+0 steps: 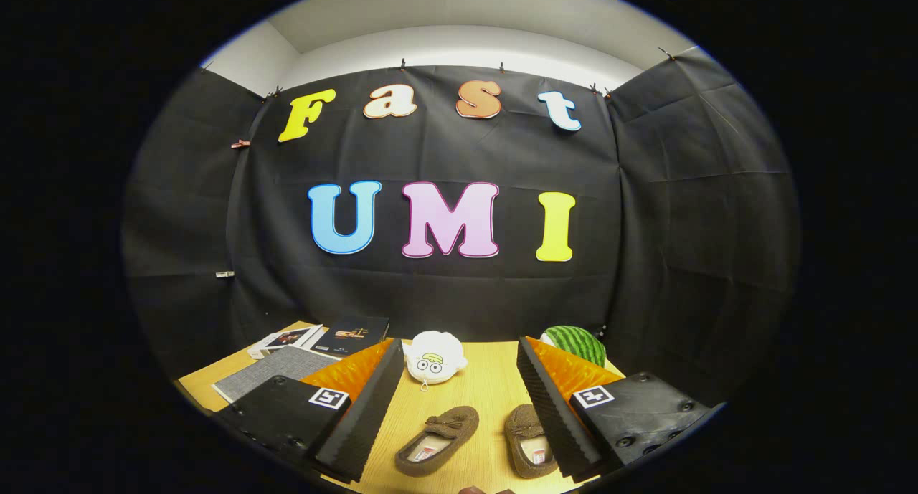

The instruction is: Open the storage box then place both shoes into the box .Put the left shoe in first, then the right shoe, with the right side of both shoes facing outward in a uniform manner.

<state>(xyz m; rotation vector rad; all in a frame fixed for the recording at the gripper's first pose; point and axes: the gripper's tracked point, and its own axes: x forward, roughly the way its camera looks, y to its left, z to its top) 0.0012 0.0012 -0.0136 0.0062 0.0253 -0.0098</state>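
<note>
So far we hold the tool (pixel 459 408) high over the desk (pixel 480 379) with its fingers spread wide and nothing between them. Two brown shoes (pixel 437 440) lie on the wood between the fingers, toes pointing away, one near the middle and the other (pixel 529 440) just beside the right finger. We cannot make out a storage box; a grey fabric slab (pixel 276 371) beyond the left finger may be it folded flat, but we cannot tell. That is our first risk: grabbing a shoe before the box is open. Next, we judge that mixing left with right is easy, since the pair look alike from here, so order and facing could go wrong. A plush toy (pixel 434 358) just ahead, a melon ball (pixel 574 343) and books (pixel 323 336) crowd the far desk and could be knocked.
</note>
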